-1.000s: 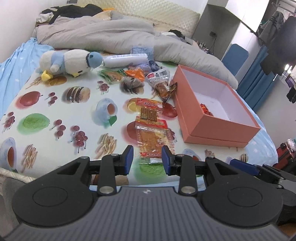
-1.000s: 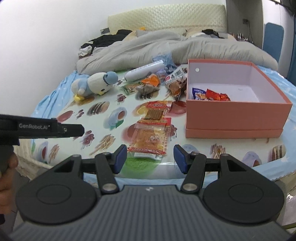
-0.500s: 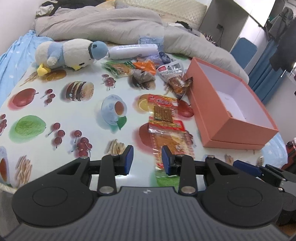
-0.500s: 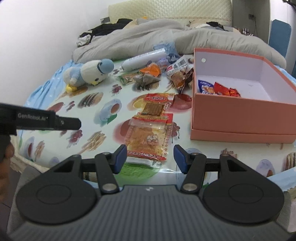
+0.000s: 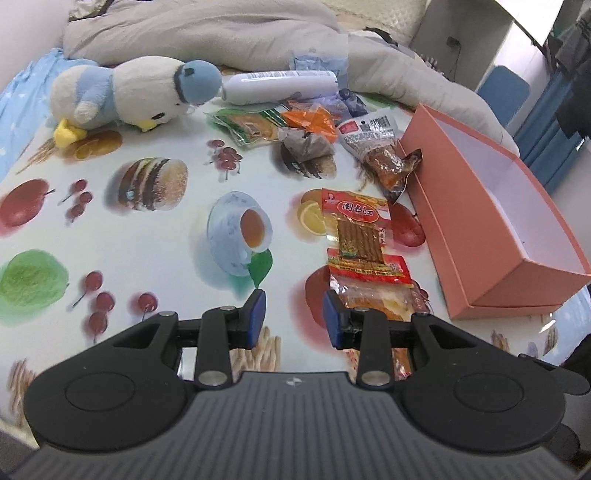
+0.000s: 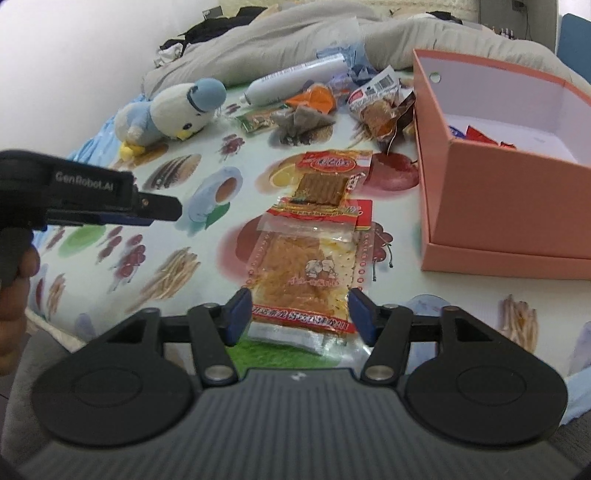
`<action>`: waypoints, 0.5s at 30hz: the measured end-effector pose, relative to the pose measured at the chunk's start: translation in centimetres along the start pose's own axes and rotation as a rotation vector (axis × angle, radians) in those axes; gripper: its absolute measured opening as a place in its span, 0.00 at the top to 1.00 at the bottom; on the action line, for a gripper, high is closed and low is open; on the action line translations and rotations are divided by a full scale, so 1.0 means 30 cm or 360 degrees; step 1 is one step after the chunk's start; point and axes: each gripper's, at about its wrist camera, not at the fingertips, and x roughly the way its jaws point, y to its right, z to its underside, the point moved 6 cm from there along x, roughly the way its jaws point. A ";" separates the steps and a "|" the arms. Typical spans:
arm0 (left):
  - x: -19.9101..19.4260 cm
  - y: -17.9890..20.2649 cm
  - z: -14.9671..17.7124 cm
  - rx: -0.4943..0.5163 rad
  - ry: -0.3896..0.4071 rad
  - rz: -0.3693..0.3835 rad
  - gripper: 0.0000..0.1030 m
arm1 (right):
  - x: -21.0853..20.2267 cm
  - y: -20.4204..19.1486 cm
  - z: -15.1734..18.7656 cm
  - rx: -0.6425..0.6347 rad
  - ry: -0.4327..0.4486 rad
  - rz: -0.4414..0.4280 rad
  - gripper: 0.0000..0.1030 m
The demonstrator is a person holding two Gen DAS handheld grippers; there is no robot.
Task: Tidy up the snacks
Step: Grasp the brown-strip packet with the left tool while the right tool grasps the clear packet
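Observation:
A clear packet of yellow snack (image 6: 306, 266) lies on the fruit-print cloth (image 6: 184, 266), under my right gripper (image 6: 300, 314). Its jaws are opening, one on each side of the packet's near end, and the pads do not press on it. Behind it lies a red packet of brown sticks (image 6: 325, 177). My left gripper (image 5: 293, 317) is open and empty, with the clear packet (image 5: 369, 273) just right of its right finger. The pink box (image 6: 498, 206) stands to the right with a few snacks (image 6: 476, 134) inside. Several more packets (image 5: 306, 140) are piled at the back.
A plush penguin (image 5: 129, 96) and a white bottle (image 5: 280, 86) lie at the back left, in front of a grey duvet (image 5: 221, 29). A blue chair (image 5: 502, 88) stands beyond the bed. A hand (image 6: 14, 280) holds the left gripper at the cloth's near left edge.
Both grippers have come forward and down toward the packets, which look larger now. The right gripper's jaws stand wider than before. The left jaws look the same.

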 end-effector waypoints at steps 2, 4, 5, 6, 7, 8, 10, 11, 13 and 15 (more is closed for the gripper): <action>0.030 0.006 -0.011 0.0024 -0.0013 0.0006 0.61 | 0.024 0.000 -0.005 0.0012 0.0000 0.0013 0.18; 0.061 0.010 -0.023 0.0039 -0.0030 0.0013 0.61 | 0.048 -0.002 -0.009 0.0019 -0.0019 0.0016 0.17; 0.073 0.010 -0.026 0.0045 -0.0036 0.0014 0.60 | 0.060 -0.005 -0.011 0.0019 -0.0031 0.0013 0.16; 0.088 0.010 -0.032 0.0049 -0.0045 0.0011 0.59 | 0.071 -0.008 -0.012 0.0016 -0.0040 0.0010 0.15; 0.104 0.011 -0.039 0.0052 -0.0051 0.0010 0.54 | 0.083 -0.010 -0.013 0.0015 -0.0049 0.0008 0.12; 0.120 0.014 -0.045 0.0058 -0.0059 0.0015 0.50 | 0.092 -0.012 -0.013 0.0015 -0.0054 0.0005 0.12; 0.150 0.022 -0.060 0.0076 -0.0079 0.0019 0.49 | 0.114 -0.016 -0.013 -0.0003 -0.0060 0.0009 0.12; 0.168 0.029 -0.069 0.0092 -0.0086 0.0017 0.46 | 0.122 -0.019 -0.013 -0.0023 -0.0060 0.0022 0.12; 0.202 0.048 -0.087 0.0124 -0.0101 0.0035 0.38 | 0.134 -0.020 -0.010 -0.0068 -0.0048 0.0065 0.12; 0.236 0.075 -0.103 0.0163 -0.0112 0.0074 0.29 | 0.147 -0.018 -0.006 -0.0104 -0.0052 0.0086 0.12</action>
